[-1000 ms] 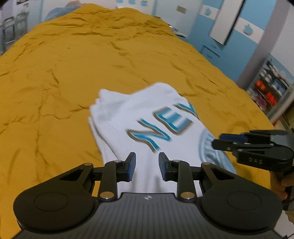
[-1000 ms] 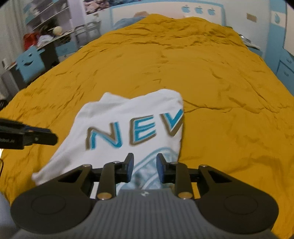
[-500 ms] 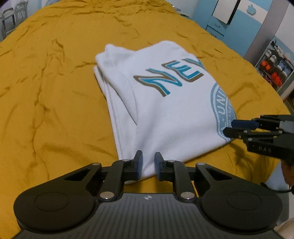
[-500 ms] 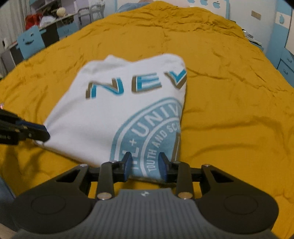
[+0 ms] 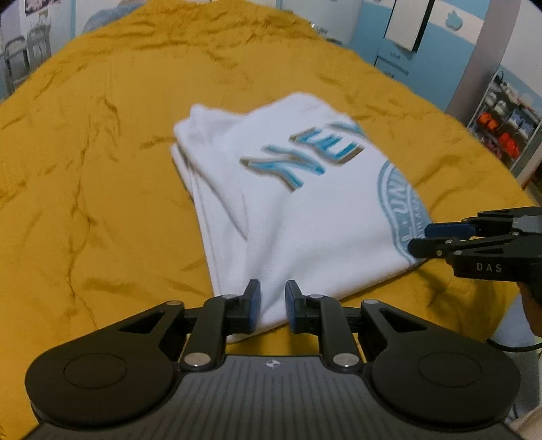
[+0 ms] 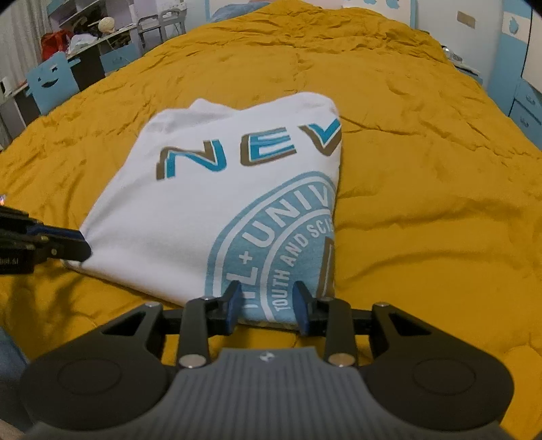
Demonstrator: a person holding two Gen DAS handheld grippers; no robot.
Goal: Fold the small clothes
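A white T-shirt with blue "NEV" lettering and a round blue seal lies folded on the yellow bedspread; it also shows in the right wrist view. My left gripper is open, its fingertips at the shirt's near left corner, with cloth showing between them. My right gripper is open at the shirt's near right corner, over the seal print. Each gripper shows in the other's view, at the shirt's edge: the right one and the left one.
The yellow bedspread spreads wide around the shirt. Blue and white cabinets and a shelf with small items stand to the right. A desk and blue chair stand to the left.
Both grippers have drawn back and lowered to the shirt's near edge. The right gripper's jaws have opened wider; the shirt has settled flat on the bed.
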